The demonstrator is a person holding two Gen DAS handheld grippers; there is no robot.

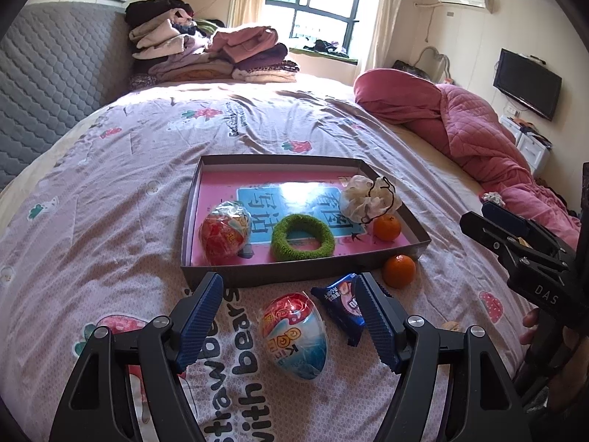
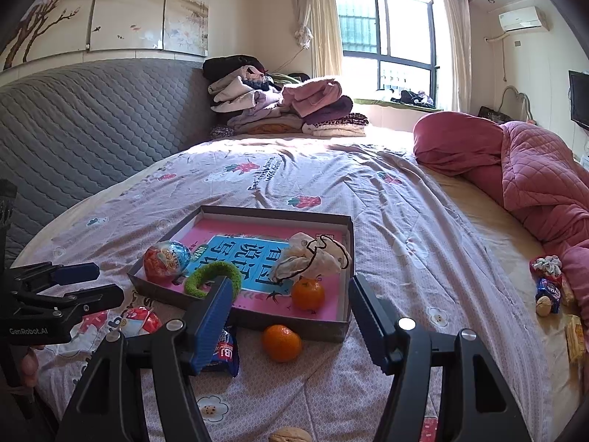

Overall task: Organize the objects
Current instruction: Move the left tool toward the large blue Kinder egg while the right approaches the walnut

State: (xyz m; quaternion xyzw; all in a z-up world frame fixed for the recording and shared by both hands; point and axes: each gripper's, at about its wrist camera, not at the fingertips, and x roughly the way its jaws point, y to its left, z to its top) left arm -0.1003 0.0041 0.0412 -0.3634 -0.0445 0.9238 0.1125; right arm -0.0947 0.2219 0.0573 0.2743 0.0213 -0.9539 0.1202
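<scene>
Walnut [image 2: 290,435] cut off; snack packet [image 2: 224,350] half-hidden behind fingers [image 2: 215,322].

Probably a home bedroom: bed [image 2: 368,191], folded clothes [image 2: 287,107], window [image 2: 386,25]

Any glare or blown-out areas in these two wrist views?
Left wrist: window overexposed, glare patch on the box's glossy printed floor, fisheye bends the bed edges. Right wrist: window blown out too, sunlit sheet behind the box washed pale; print readable.
</scene>
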